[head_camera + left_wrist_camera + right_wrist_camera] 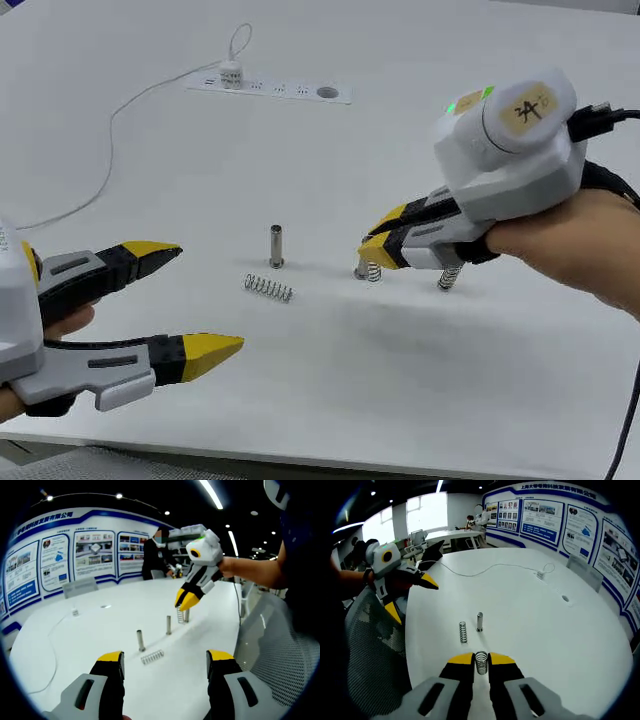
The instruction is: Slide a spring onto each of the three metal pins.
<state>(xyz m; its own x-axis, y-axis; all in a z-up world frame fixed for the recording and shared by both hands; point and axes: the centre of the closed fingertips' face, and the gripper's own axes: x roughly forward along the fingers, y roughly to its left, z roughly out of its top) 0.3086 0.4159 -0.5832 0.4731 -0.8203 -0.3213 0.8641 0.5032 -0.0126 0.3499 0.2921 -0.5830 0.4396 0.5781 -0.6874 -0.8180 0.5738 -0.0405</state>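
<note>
Head view: right tongs pinch a spring (wide table beyond); left tongs gape by its near edge.

loose spring before left pin, power strip behind

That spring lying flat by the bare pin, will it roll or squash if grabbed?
Lying on its side on the smooth table, the spring would probably roll if nudged. Its thin open coils look light and may squash under a firm pinch.

A white power strip with a white cable plugged in lies at the white table's far side.
</note>
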